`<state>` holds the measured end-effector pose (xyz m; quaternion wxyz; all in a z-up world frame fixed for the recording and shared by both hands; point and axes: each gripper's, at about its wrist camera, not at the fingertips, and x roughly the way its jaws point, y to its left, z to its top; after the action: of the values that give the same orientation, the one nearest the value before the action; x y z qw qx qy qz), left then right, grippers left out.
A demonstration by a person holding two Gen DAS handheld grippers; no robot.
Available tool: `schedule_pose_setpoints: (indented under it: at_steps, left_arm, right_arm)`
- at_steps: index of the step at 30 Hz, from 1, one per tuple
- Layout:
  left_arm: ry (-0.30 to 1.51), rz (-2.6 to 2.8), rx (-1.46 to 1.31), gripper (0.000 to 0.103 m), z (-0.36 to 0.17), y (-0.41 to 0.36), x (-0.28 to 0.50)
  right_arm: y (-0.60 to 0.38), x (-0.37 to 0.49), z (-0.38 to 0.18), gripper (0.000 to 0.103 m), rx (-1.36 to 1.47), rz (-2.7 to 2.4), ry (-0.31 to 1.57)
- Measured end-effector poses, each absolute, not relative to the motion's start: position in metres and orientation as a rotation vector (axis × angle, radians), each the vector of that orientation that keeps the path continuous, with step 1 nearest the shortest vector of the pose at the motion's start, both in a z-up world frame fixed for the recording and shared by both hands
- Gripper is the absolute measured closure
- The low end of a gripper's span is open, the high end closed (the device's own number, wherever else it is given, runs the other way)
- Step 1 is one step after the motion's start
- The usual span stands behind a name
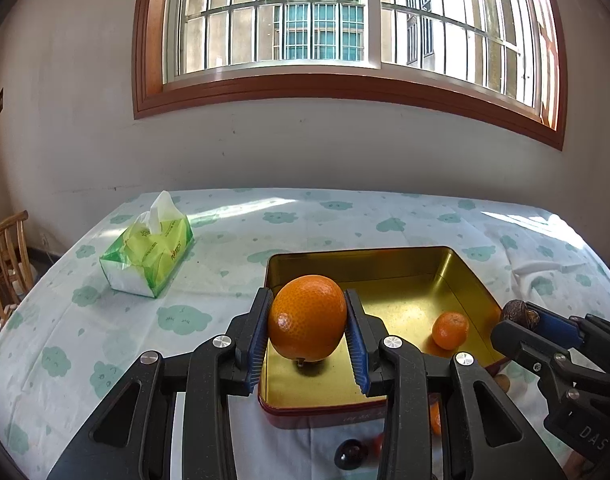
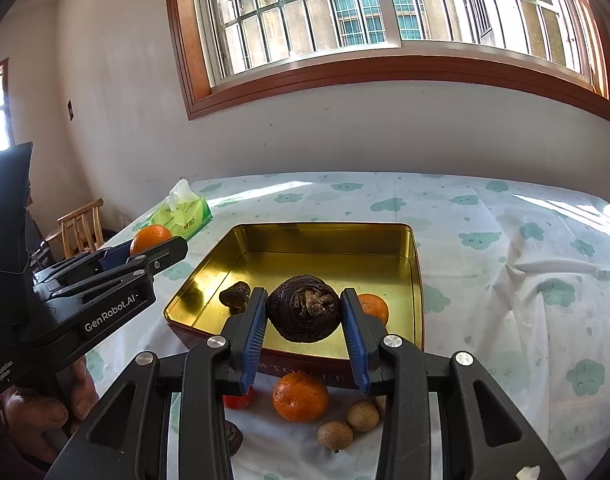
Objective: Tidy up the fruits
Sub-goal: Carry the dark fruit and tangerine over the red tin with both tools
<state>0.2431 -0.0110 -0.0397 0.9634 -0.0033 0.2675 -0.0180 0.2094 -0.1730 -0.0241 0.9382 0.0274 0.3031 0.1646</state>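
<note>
- Fruits are the job here, and the gold-lined tin (image 2: 401,240) that collects them sits open on the cloth-covered bench (image 2: 505,280), a tissue pack (image 1: 147,256) well apart at the far left.
- Left gripper (image 1: 308,320): its jaws are closed partway on a large orange (image 1: 308,318), pads pressing both flanks, the fruit raised above the near left corner of the tin.
- Right gripper (image 2: 303,314): its jaws are likewise closed partway on a dark brown wrinkled fruit (image 2: 303,308), held over the tin's near edge.
- Inside the tin already lie a small mandarin (image 2: 372,307) and a dark shrivelled piece (image 2: 235,296).
- On the bench just before the tin wait another mandarin (image 2: 300,397), two small tan round fruits (image 2: 349,424), a red one (image 2: 237,400) and another dark one (image 2: 233,436).
- Step in hand, as I judge it: carrying both held fruits into the tin.
- The next move calls for lowering each over a bare patch of the floor, clear of the fruit already there, then easing the jaws apart gently so the round fruit does not roll.
</note>
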Motion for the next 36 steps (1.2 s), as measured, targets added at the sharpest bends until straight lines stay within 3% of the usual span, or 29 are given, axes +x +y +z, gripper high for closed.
schedule_pose_setpoints:
  at_steps: [36]
  left_arm:
    - [0.607, -0.031, -0.015, 0.067, -0.052, -0.015, 0.302]
  right_arm:
    - [-0.172, 0.265, -0.038, 0.068, 0.054, 0.324, 0.677]
